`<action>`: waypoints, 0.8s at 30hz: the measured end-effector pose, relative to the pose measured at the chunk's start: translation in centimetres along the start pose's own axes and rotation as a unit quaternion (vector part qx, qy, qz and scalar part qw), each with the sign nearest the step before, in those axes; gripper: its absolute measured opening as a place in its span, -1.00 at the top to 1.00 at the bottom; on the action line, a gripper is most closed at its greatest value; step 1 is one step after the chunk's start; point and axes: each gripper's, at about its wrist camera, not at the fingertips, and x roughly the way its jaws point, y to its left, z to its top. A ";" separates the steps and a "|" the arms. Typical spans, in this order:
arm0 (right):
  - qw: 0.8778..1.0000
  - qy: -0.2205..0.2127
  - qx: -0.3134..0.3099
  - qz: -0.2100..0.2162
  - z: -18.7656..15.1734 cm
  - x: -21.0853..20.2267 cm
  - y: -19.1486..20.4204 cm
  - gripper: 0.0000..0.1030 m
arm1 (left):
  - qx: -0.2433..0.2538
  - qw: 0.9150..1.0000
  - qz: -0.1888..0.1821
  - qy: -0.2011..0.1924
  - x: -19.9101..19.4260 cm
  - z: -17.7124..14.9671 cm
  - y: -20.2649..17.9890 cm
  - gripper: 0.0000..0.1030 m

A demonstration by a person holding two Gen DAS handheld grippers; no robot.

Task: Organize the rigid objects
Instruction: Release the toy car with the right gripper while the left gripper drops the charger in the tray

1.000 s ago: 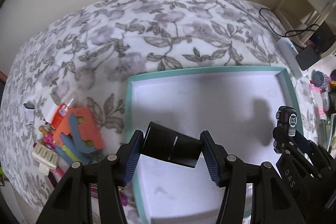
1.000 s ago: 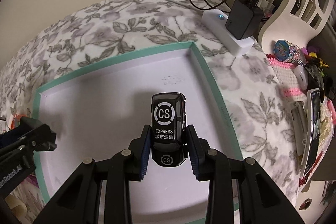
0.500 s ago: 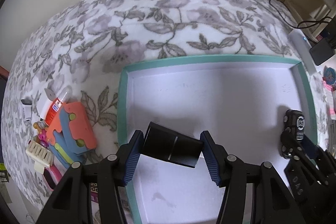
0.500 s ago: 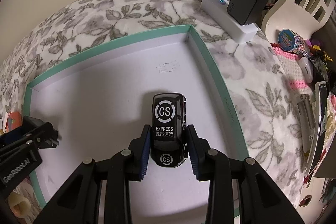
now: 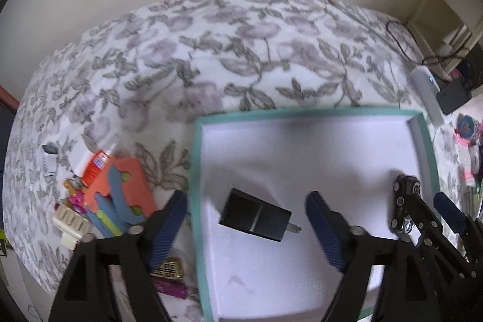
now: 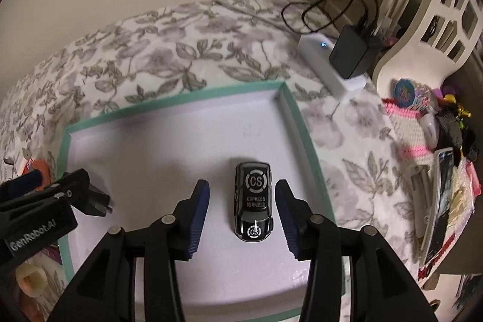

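Tray [image 5: 196,171], shallow, teal rim, white floor, set on a floral-print cloth [image 5: 241,50]. Contents: black plug adapter [image 5: 255,215], lying flat near the tray's left wall, prongs pointing right; black toy car [image 6: 253,196], marked "CS EXPRESS", resting on its wheels toward the right wall. Left gripper [image 5: 246,227]: jaws spread wide, adapter lying free between them, touching neither pad. Right gripper [image 6: 243,215]: jaws likewise spread, car between them, a gap showing on each side. Left of the tray, on the cloth: orange foam piece [image 5: 126,186], glue bottle [image 5: 96,165], small mixed items. Far right: white power strip [image 6: 329,71] carrying a black charger [image 6: 348,53].
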 end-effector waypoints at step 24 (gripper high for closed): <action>0.998 -0.058 -0.011 0.028 -0.4 -1.7 1.7 -0.70 | -0.092 0.988 0.029 -0.118 -3.6 -1.8 8.1 -1.00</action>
